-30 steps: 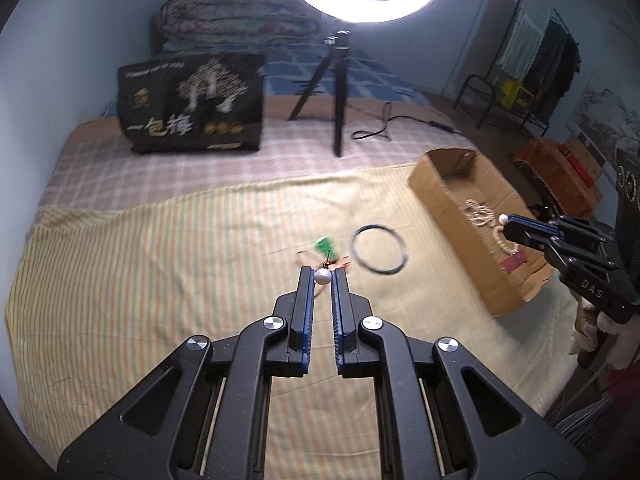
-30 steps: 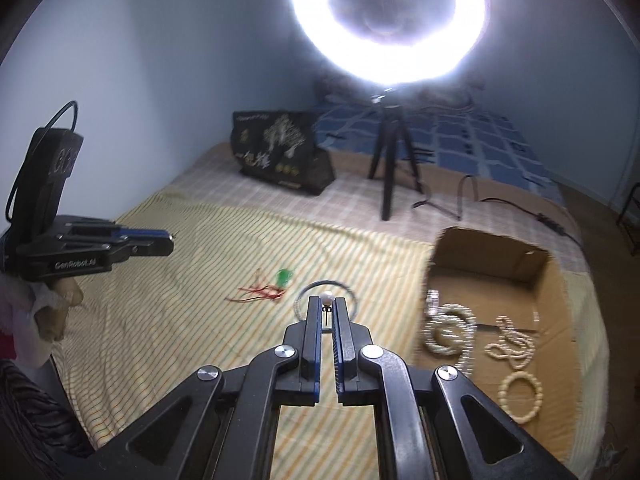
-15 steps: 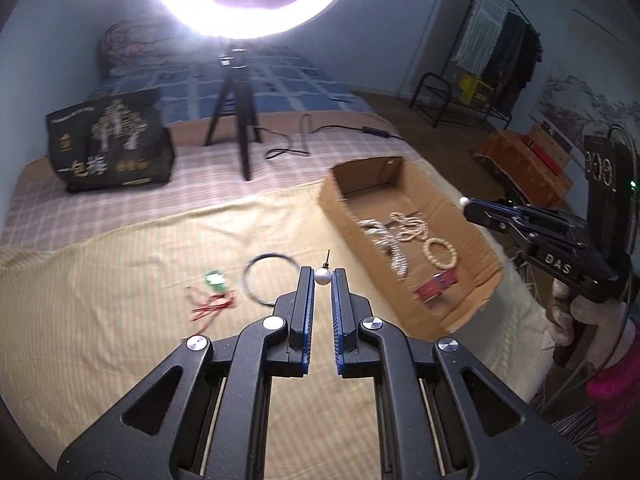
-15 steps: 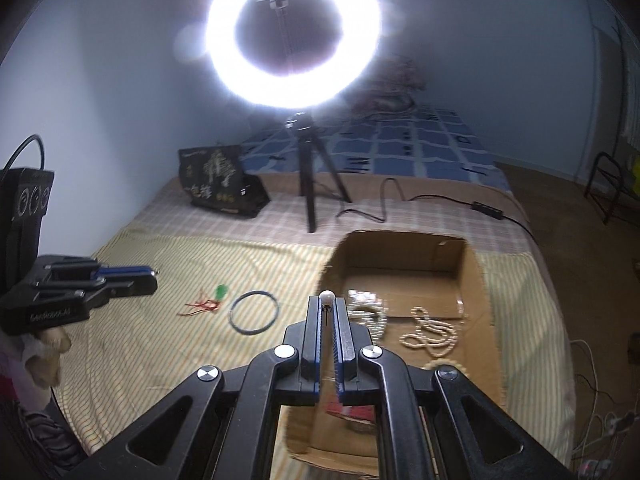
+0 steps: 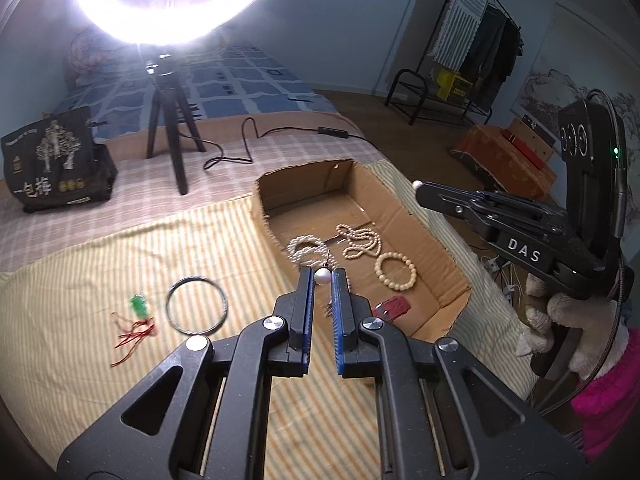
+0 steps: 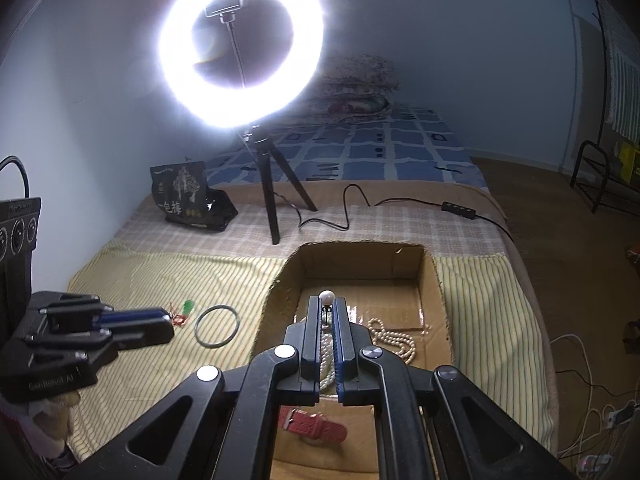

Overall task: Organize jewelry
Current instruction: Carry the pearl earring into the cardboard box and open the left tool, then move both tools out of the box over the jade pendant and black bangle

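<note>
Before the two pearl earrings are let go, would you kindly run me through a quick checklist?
1. Left gripper holds its pearl earring: ok, pinched at the tips.
2. Right gripper holds its pearl earring: ok, pearl sits at the tips.
3. Right gripper is over the cardboard box: ok.
4. Left gripper is over the box: cannot tell; it appears near the box's near wall.
5. Landing spot is free: not ok for certain; pearl necklaces and a bead bracelet lie beneath.
6. Dark bangle and green pendant remain on the blanket: not ok, still to collect.
</note>
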